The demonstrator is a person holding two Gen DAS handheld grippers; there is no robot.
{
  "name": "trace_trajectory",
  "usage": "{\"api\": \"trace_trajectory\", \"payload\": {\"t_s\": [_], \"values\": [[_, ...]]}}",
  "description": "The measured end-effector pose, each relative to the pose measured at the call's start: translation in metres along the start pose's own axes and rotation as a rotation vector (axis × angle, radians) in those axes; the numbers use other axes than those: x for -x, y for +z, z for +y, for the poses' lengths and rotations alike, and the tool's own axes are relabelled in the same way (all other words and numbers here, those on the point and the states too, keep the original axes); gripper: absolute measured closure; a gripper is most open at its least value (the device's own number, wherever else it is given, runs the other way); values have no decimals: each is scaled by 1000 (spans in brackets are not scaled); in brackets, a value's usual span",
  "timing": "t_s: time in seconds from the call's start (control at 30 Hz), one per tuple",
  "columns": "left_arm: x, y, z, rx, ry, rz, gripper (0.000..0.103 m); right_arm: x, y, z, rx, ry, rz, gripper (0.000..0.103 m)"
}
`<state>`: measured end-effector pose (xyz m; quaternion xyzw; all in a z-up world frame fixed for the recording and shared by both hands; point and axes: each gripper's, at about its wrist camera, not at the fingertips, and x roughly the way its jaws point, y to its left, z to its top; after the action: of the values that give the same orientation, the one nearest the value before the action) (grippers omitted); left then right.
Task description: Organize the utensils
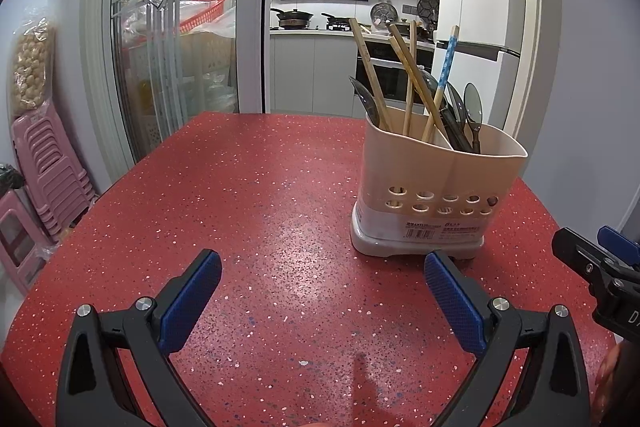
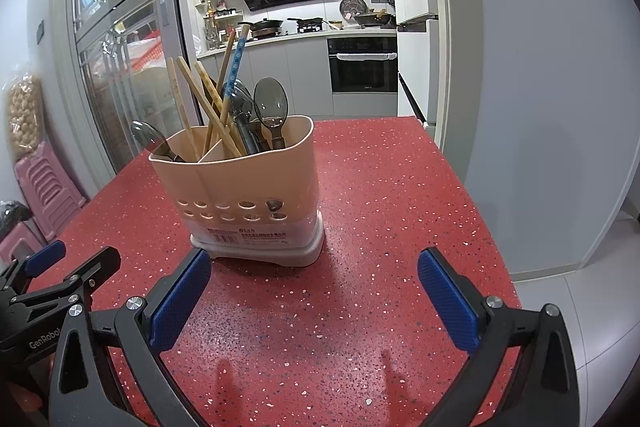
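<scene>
Left tongs (image 1: pixel 322 273) and right tongs (image 2: pixel 314 273) hanging wide open, empty, over table (image 1: pixel 248 195); utensil holder (image 1: pixel 436 187) standing just beyond their tips.

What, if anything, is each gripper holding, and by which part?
Nothing. The left gripper and right gripper are both open and empty above the red table, short of the utensil holder.

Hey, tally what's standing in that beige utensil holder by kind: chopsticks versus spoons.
Wooden chopsticks: 4
Blue-patterned chopstick: 1
Dark spoons: at least 4 (they overlap, so an exact count isn't possible)
Total: at least 9
</scene>
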<state>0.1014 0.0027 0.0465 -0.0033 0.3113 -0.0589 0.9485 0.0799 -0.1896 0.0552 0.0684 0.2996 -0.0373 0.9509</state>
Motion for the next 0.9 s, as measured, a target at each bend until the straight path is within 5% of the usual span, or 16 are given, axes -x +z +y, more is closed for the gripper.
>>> {"api": "trace_trajectory", "payload": {"t_s": [0.9], "values": [[-5, -2, 2, 0, 4, 16, 0, -4, 0, -1, 1, 4, 14, 0]]}}
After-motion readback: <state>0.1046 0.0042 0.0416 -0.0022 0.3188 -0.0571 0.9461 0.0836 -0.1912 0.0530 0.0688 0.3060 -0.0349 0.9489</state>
